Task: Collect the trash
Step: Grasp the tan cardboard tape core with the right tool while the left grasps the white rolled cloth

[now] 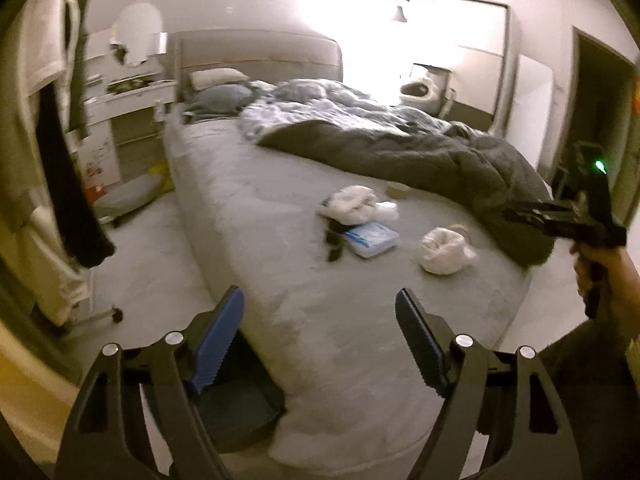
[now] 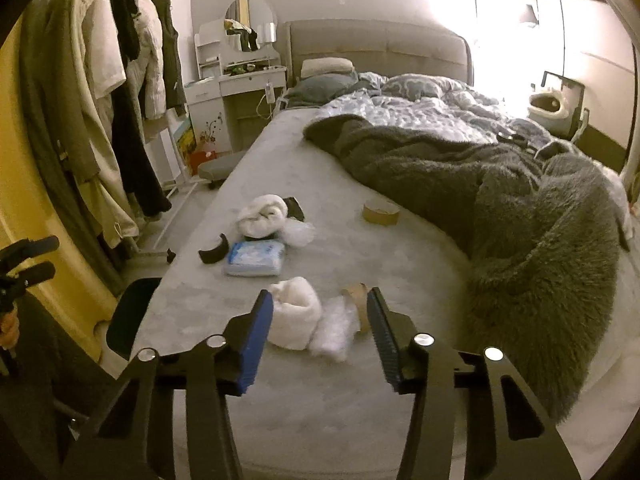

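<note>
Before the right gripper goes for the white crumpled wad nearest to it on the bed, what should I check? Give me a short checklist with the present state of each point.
1. right gripper open: ok, jaws apart, nothing held.
2. white wad lined up between the fingers: ok.
3. Grasp area free: not ok, clear plastic and cardboard roll lie right beside it.
4. left gripper out of the way: ok, open, back from the wad.
5. Dark bin at the bed corner: ok, in view.
6. Bin contents: cannot tell.

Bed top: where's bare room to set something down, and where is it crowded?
Bare sheet at the foot, between the right tongs and the mattress edge. Another strip runs up the left side from the white wad to the pillows. Crowded: the mid cluster around the blue pack and tape roll; the grey blanket covers the right half.
</note>
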### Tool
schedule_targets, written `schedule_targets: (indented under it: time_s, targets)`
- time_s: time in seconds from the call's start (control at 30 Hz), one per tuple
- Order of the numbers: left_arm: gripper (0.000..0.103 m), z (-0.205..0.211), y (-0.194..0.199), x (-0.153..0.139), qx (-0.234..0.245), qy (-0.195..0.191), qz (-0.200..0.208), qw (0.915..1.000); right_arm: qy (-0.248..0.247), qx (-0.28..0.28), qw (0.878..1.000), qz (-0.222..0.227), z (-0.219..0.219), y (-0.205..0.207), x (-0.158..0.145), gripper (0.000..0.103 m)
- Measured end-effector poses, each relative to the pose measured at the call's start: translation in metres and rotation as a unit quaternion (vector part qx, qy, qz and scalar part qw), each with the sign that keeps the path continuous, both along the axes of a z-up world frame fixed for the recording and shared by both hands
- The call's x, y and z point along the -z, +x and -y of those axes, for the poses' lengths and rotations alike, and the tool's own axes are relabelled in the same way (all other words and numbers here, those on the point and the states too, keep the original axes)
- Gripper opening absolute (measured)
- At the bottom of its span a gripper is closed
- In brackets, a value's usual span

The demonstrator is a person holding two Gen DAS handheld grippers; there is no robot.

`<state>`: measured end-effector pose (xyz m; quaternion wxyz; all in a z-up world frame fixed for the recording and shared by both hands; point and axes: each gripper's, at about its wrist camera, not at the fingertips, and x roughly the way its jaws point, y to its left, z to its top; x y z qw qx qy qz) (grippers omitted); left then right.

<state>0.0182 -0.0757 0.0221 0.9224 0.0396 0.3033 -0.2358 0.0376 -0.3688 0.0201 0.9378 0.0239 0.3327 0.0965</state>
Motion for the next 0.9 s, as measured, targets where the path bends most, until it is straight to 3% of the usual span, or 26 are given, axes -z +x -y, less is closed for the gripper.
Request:
schedule_targets:
  time_s: [0.1,0.37,0.57,0.9]
  targets:
    - [0.080,0.021,0.007,0.011,0.031,0.002,-0.011,0.9995,0.002,-0.014,1.000,-0.012,0.010,0.009,0.012,0.043]
    - [0.076,0.074,0.018,0.039,0.119,0.031,-0.025,0.9921,0.047,-0.036,0.997,-0.042,0.038,0.028,0.037,0.043]
    - [0.076,0.098,0.035,0.056,0.151,0.040,-0.040,0.9868,0.067,-0.061,0.995,-0.052,0.044,0.048,0.042,0.043]
    - [0.076,0.139,0.066,0.074,0.193,0.018,-0.060,0.9791,0.083,-0.086,0.989,-0.086,0.052,0.071,0.066,0.043]
